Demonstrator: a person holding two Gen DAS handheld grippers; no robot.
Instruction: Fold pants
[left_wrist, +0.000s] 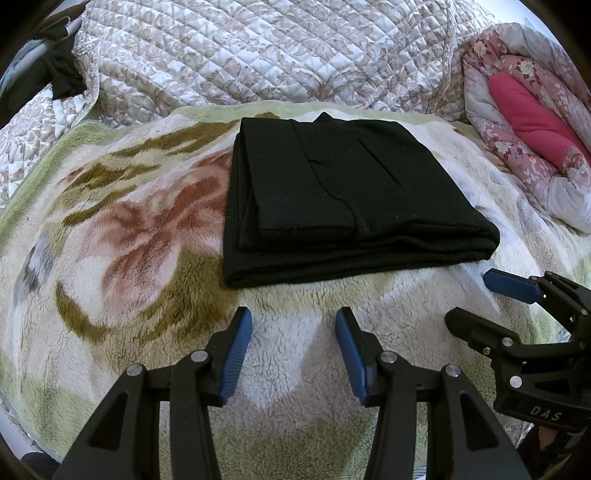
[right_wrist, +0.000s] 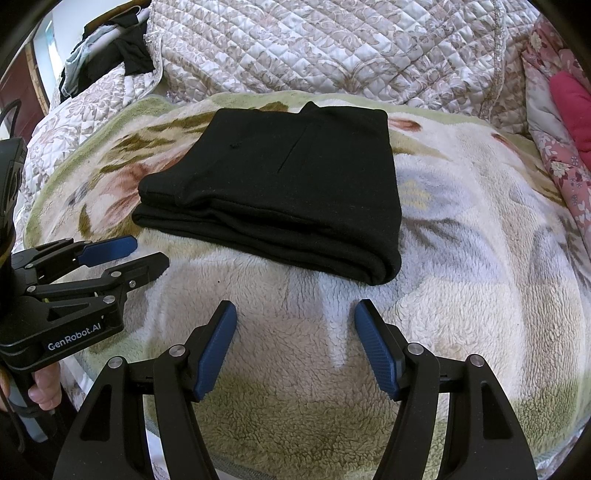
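Pants (left_wrist: 343, 192) lie folded in compact black stack on fleece blanket (left_wrist: 129, 229), just beyond both grippers, touching neither. Left gripper (left_wrist: 293, 321): jaws apart, empty; stack dead ahead. Right gripper (right_wrist: 295, 314): jaws apart, empty; stack ahead, slightly left. Stack roughly square, layered edges face near side, rounded fold on right. Neither hand clearly nearer. Folding looks complete.
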